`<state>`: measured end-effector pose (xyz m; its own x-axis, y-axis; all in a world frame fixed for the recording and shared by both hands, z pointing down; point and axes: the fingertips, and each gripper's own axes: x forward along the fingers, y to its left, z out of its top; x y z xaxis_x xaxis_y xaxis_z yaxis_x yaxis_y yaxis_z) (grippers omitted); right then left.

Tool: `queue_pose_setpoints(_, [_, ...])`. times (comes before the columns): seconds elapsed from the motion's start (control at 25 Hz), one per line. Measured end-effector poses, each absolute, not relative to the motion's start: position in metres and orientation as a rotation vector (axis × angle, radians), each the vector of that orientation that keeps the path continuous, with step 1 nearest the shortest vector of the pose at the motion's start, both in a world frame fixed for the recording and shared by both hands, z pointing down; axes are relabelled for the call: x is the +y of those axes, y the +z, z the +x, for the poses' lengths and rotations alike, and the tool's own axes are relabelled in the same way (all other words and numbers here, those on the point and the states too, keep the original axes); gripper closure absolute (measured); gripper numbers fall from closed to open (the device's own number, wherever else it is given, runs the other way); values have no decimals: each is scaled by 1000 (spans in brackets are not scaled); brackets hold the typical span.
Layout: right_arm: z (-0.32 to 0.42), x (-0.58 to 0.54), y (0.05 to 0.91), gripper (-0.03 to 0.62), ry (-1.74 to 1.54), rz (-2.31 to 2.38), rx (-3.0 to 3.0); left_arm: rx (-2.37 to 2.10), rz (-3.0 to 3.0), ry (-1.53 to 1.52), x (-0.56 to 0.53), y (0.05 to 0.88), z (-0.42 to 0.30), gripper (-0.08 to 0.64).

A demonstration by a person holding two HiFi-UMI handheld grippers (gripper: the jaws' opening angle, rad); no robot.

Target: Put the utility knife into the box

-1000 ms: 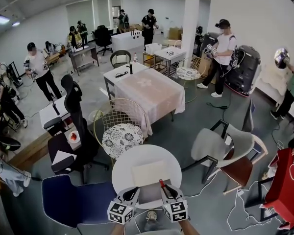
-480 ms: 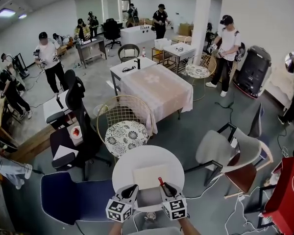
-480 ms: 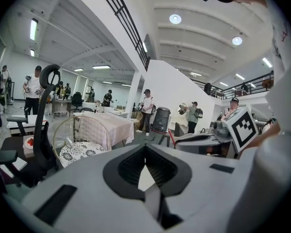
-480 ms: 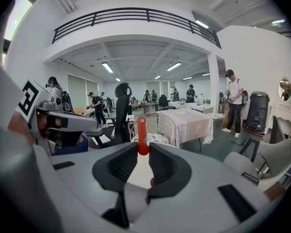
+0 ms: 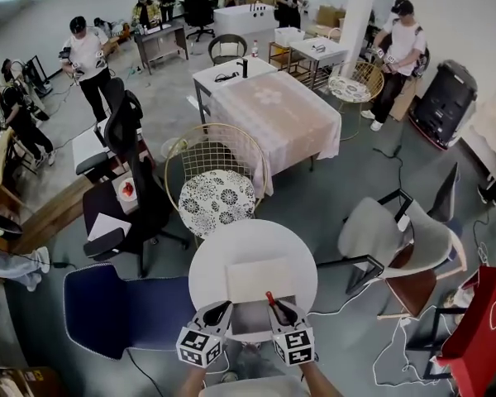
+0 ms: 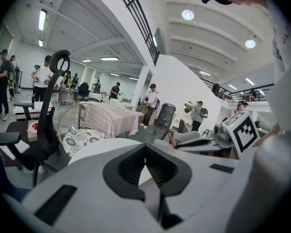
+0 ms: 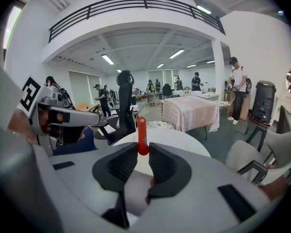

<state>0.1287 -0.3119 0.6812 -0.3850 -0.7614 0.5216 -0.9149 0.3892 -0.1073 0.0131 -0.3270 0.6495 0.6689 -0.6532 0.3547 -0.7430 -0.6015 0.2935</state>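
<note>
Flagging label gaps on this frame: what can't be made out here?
- Red utility knife: blade and lower body are hidden between the right tongs in the right gripper view. It is tiny in the head view.
- Flat pale cardboard box: too small in the head view to tell if it is open or lidded.
- Round white table: mostly hidden in the left gripper view by the body of the left tongs.

Utility knife (image 7: 142, 130) body hidden between right gripper (image 7: 142, 147) fingers (image 7: 117, 168), forearms (image 5: 316, 380) cut off below
</note>
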Motion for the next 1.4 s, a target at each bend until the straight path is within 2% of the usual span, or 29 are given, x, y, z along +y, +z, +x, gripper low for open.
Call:
queue_pose_setpoints(0.56, [100,-272,741,512,717,1316,-2198,-1061,2342,372,-303,698,-2,548])
queue_pose_setpoints(0.8, [96,-268,757,512,694,1244,-2177,-1055,2321,382,-299,707,-5,548])
queue_pose_setpoints(1.08, [78,-260,782,512,415,873,-2135,-1086,2286,377,-294,707,-19,548])
queue_pose_setpoints(1.4, [70,-250,817,512,-169,360,-1940,-1143,2238,345,-291,711,-36,548])
